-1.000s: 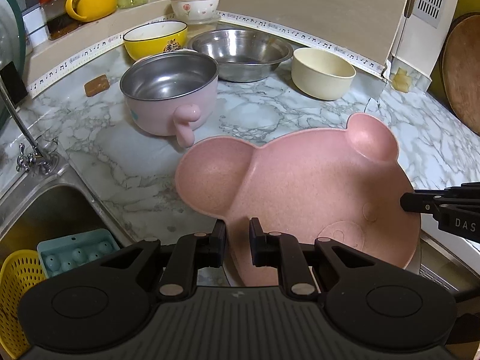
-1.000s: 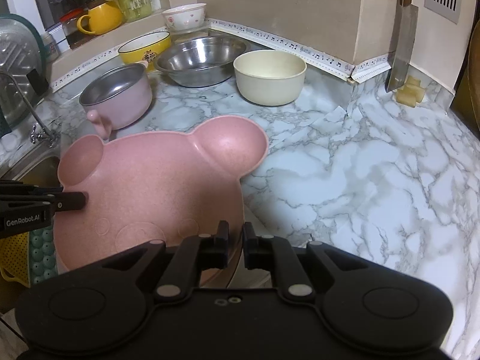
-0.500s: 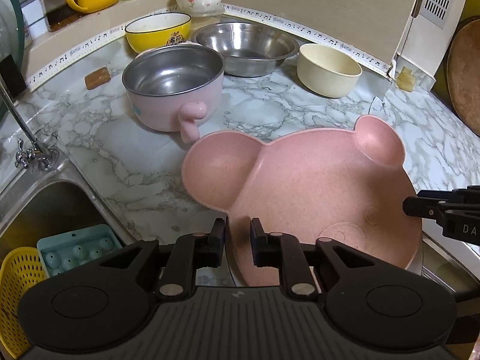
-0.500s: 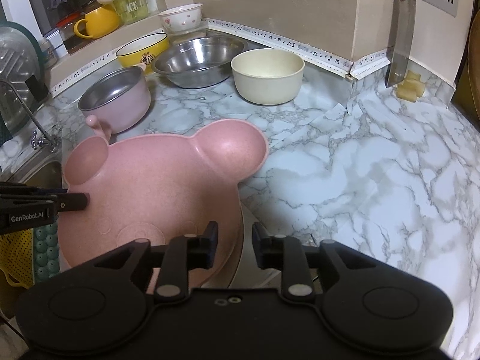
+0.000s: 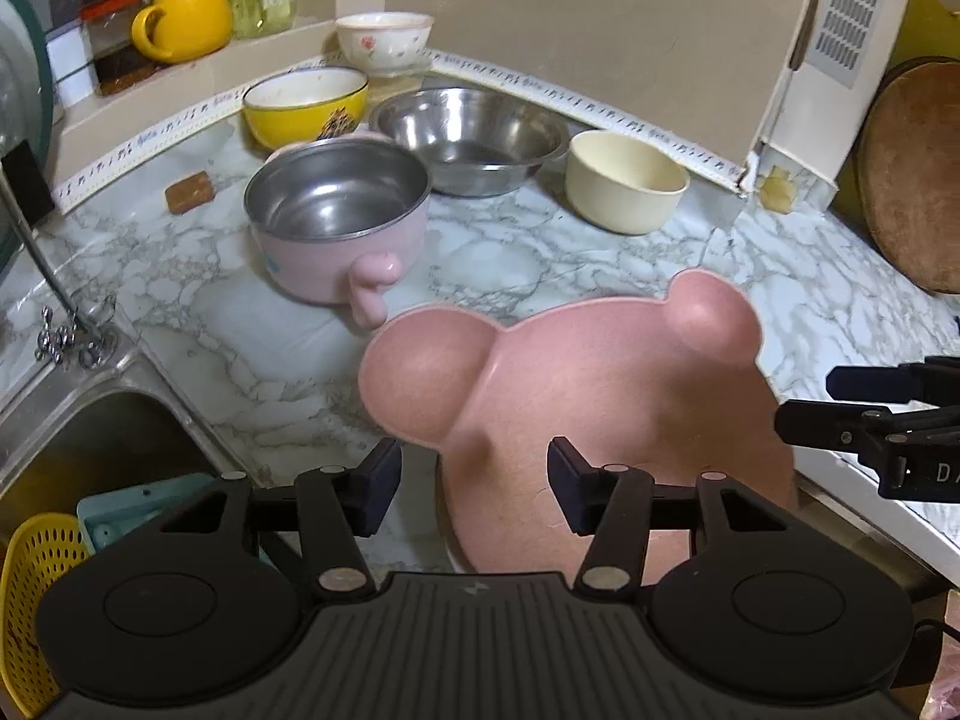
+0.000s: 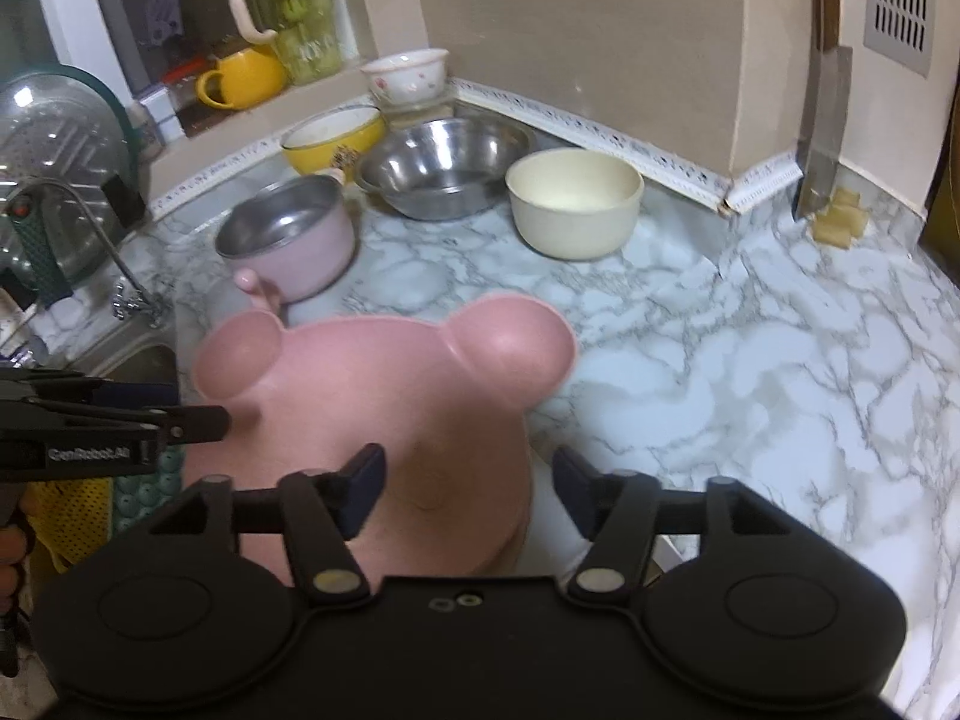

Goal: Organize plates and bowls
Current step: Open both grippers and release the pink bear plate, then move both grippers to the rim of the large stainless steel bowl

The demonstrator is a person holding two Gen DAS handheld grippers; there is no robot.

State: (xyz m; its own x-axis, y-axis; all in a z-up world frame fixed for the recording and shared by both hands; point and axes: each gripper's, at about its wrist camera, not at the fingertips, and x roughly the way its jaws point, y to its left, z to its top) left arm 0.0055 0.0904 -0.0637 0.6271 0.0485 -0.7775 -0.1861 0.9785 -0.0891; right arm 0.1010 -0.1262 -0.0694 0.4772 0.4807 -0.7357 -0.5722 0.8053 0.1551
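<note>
A pink bear-shaped plate (image 5: 606, 402) lies on the marble counter near its front edge; it also shows in the right wrist view (image 6: 384, 396). My left gripper (image 5: 474, 489) is open, its jaws apart over the plate's near left rim, holding nothing. My right gripper (image 6: 465, 489) is open over the plate's near right rim, also empty. Behind stand a pink steel-lined pot (image 5: 339, 219), a yellow bowl (image 5: 306, 105), a steel bowl (image 5: 471, 138), a cream bowl (image 5: 624, 180) and a small floral bowl (image 5: 384, 39).
A sink (image 5: 78, 450) lies at the left with a tap (image 5: 54, 294), a yellow basket (image 5: 30, 588) and a teal tray (image 5: 144, 504). A cleaver (image 6: 825, 132) leans on the wall at the right. A round wooden board (image 5: 912, 174) stands far right.
Both grippers were shut on the pink plate's near rim; first the right, then the left opened and let go. The plate now rests on the counter and both cameras have pulled back slightly.
</note>
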